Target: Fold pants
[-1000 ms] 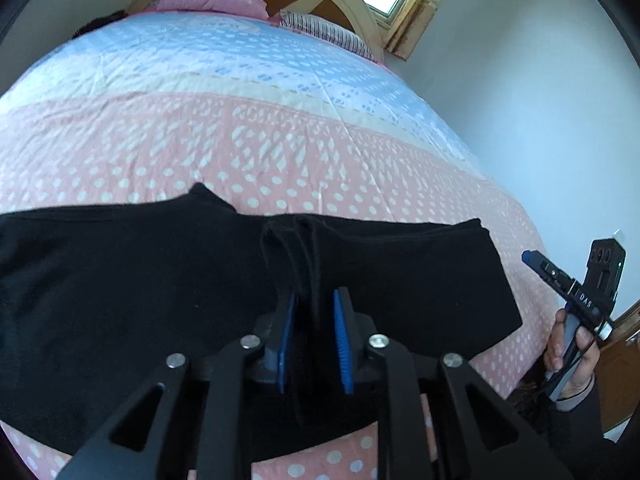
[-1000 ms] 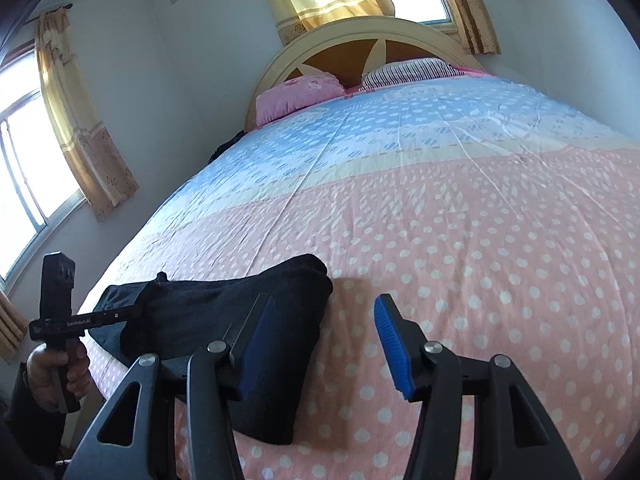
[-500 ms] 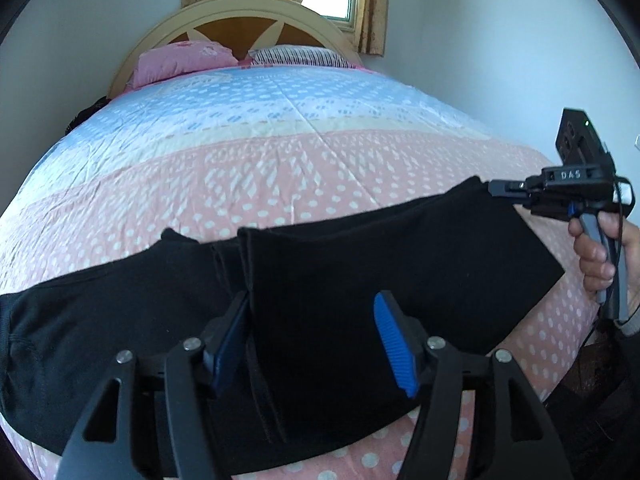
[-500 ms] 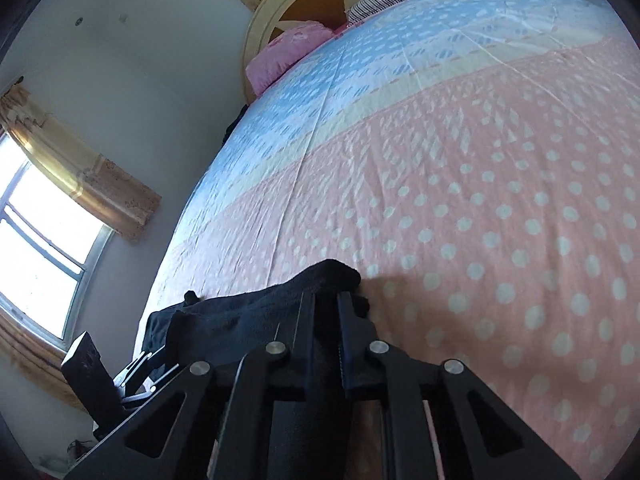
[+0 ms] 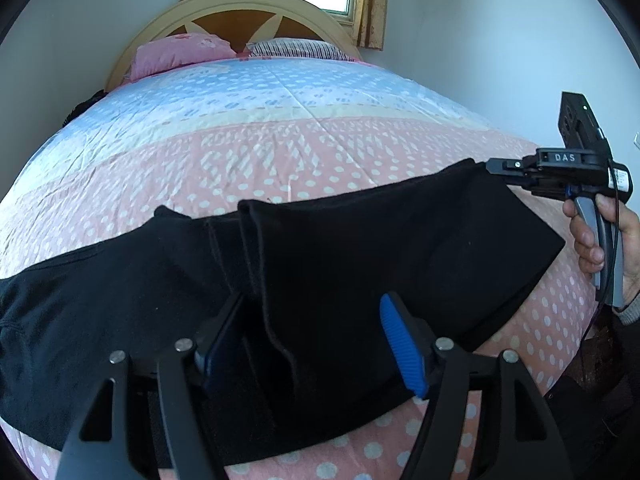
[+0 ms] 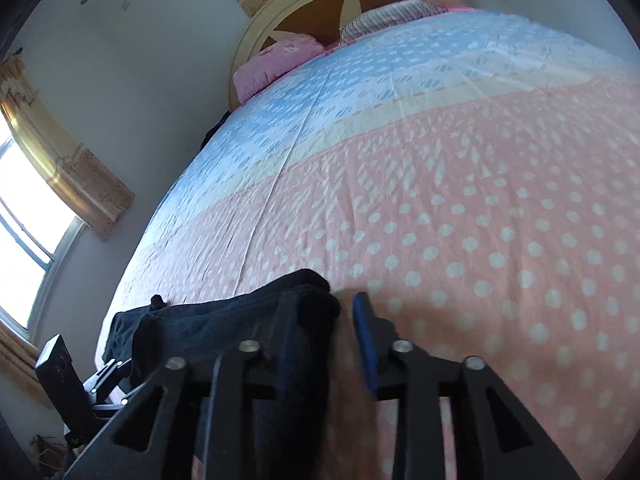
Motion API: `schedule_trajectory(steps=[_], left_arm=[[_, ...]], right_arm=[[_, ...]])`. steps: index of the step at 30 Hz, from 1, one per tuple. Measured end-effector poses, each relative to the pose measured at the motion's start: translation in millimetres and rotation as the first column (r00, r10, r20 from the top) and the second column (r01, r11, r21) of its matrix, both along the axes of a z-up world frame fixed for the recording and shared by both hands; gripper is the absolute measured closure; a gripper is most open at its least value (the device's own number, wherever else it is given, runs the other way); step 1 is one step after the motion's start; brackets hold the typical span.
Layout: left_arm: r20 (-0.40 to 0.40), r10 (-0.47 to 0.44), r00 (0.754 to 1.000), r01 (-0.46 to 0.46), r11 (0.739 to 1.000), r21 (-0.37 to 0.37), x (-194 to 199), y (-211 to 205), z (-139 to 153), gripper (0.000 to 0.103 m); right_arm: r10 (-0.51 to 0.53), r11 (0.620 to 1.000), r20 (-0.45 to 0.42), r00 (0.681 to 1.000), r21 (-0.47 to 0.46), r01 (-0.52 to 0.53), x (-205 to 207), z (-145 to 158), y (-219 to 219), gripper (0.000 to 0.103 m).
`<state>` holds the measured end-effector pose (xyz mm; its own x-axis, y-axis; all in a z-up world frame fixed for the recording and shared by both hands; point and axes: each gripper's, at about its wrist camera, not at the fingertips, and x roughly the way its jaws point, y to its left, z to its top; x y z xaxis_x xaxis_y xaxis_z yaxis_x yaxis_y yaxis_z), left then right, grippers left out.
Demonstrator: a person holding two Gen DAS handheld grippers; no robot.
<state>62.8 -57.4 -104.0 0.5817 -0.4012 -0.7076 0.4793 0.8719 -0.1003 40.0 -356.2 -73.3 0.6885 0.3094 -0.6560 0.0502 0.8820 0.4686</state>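
Black pants (image 5: 340, 264) lie across the near end of the pink dotted bedspread (image 5: 280, 160), their right half doubled over with a fold edge (image 5: 252, 248) running toward me. My left gripper (image 5: 310, 344) hovers over that fold. Its jaws are opening, with cloth under the gap and neither blue pad pressing it. My right gripper (image 5: 492, 166) sits at the pants' far right corner, held in a hand (image 5: 592, 240). In the right wrist view the right gripper (image 6: 326, 340) has its jaws opening. The pants corner (image 6: 308, 292) lies at its left finger, loose.
A pink pillow (image 5: 180, 54) and a striped pillow (image 5: 296, 48) rest against the wooden headboard (image 5: 240, 16) at the far end. Curtained windows (image 6: 24, 200) and plain walls border the bed. The bed's near edge drops off just below the pants.
The left gripper went from nearly shut on a bunched fold to wide apart, and the fold now lies flatter. The right gripper closed on the pants corner, then parted again.
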Motion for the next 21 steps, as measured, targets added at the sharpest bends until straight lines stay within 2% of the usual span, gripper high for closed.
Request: schedule_trajectory(steps=[3, 5, 7, 11, 13, 14, 18, 21], left_arm=[[0.014, 0.023, 1.0, -0.022, 0.999, -0.028, -1, 7, 5, 0.032], [0.025, 0.036, 0.999, -0.035, 0.999, -0.041, 0, 10, 8, 0.032], [0.025, 0.044, 0.999, -0.043, 0.998, -0.038, 3, 11, 7, 0.028], [0.013, 0.069, 0.998, -0.069, 0.998, 0.01, 9, 7, -2, 0.026], [-0.015, 0.076, 0.997, -0.075, 0.996, 0.049, 13, 6, -10, 0.025], [-0.02, 0.072, 0.997, -0.072, 0.996, 0.044, 14, 7, -11, 0.024], [-0.008, 0.088, 0.996, -0.087, 0.996, 0.03, 13, 16, -3, 0.024], [0.024, 0.123, 0.992, -0.123, 0.992, 0.006, 23, 26, 7, 0.023]], right_arm=[[0.025, 0.997, 0.091, 0.996, -0.075, -0.018, -32, 29, 5, 0.061], [0.071, 0.996, 0.129, 0.989, -0.071, -0.062, -48, 41, 11, 0.061], [0.16, 0.986, 0.146, 0.976, -0.065, -0.152, -65, 46, 25, 0.061], [0.312, 0.946, 0.062, 0.948, -0.107, -0.305, -76, 23, 57, 0.061], [0.323, 0.929, -0.057, 0.945, -0.173, -0.328, -72, -1, 68, 0.061], [0.318, 0.924, -0.073, 0.945, -0.197, -0.326, -71, -7, 70, 0.061], [0.323, 0.916, -0.048, 0.945, -0.233, -0.325, -74, 9, 76, 0.061], [0.366, 0.899, -0.01, 0.931, -0.253, -0.356, -70, 21, 92, 0.061]])
